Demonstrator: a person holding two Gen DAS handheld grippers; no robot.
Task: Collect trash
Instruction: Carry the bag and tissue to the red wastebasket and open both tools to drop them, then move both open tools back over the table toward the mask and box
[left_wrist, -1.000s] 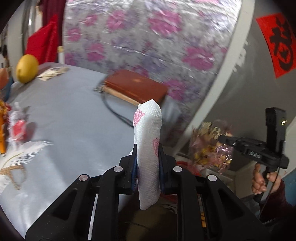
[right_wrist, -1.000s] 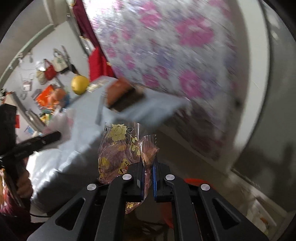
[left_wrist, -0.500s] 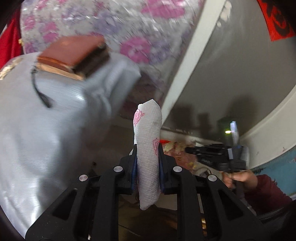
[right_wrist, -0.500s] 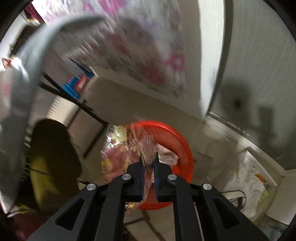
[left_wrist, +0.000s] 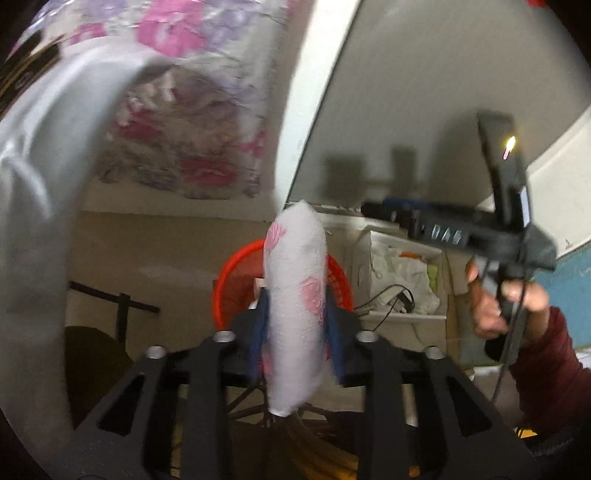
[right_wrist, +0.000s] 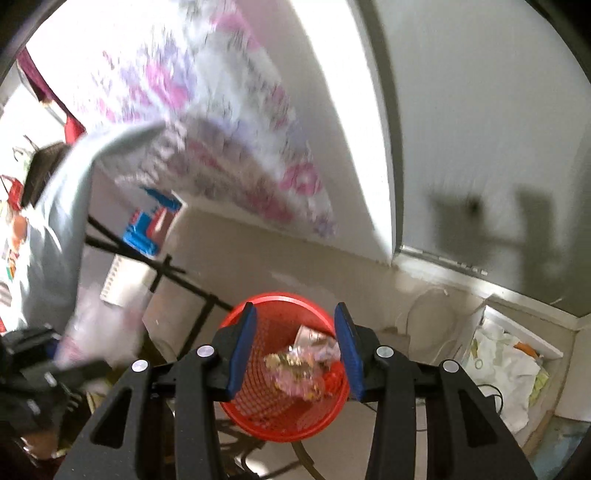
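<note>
A red mesh basket stands on the floor beside the table. My right gripper hangs over it, jaws opening, with nothing between the blue pads. The gold-flowered clear wrapper lies inside the basket below. My left gripper also points down at the red basket. Its jaws are opening, and the white tissue with pink flowers still stands upright between the spread pads. A hand in a dark red sleeve holds the right gripper's handle.
The grey tablecloth hangs down at the left, with black table legs beneath it. A white box of rags and cables sits right of the basket. A blue and red box lies under the table.
Both grippers dropped from table height to above the red basket. The right jaws parted and the wrapper fell into the basket. The left jaws spread, with the tissue still between them.
</note>
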